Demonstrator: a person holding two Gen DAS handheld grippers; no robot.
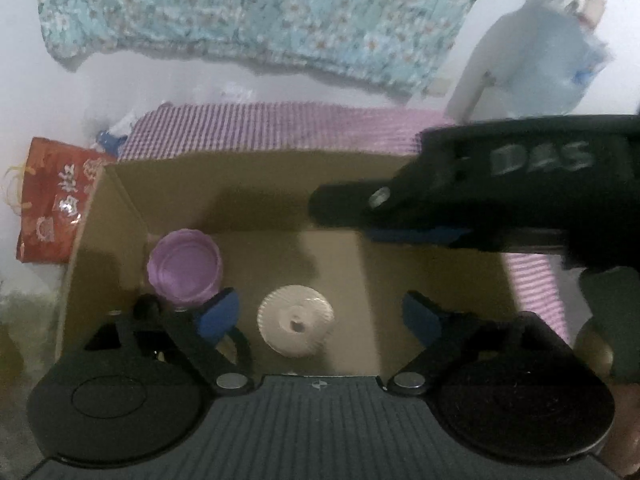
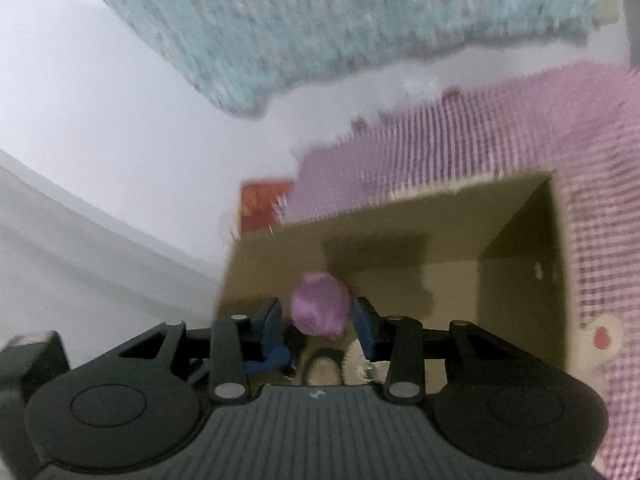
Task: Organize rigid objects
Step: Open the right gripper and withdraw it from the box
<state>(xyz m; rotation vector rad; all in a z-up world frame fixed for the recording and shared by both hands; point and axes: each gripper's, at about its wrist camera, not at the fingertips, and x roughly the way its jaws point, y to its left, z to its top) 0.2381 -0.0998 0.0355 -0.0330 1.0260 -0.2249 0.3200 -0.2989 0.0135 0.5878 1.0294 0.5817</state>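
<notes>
- We had the left gripper (image 1: 320, 312) wide open and empty, the white disc (image 1: 295, 319) lying flat in the box (image 1: 440, 276) right below its jaws.
- The purple lid (image 1: 184, 270) sat just beside, by the left wall.
- Our right gripper (image 2: 316, 322) hung half open, gripping nothing, crowding the box's right side.

1 cardboard box (image 1: 248, 184), 1 purple lid (image 1: 184, 270), 1 white ribbed lid (image 1: 295, 320), 1 red bag (image 1: 56, 204), 1 plastic bottle (image 1: 532, 48), 1 floral cloth (image 1: 240, 12), 1 checked cloth (image 1: 280, 126)
</notes>
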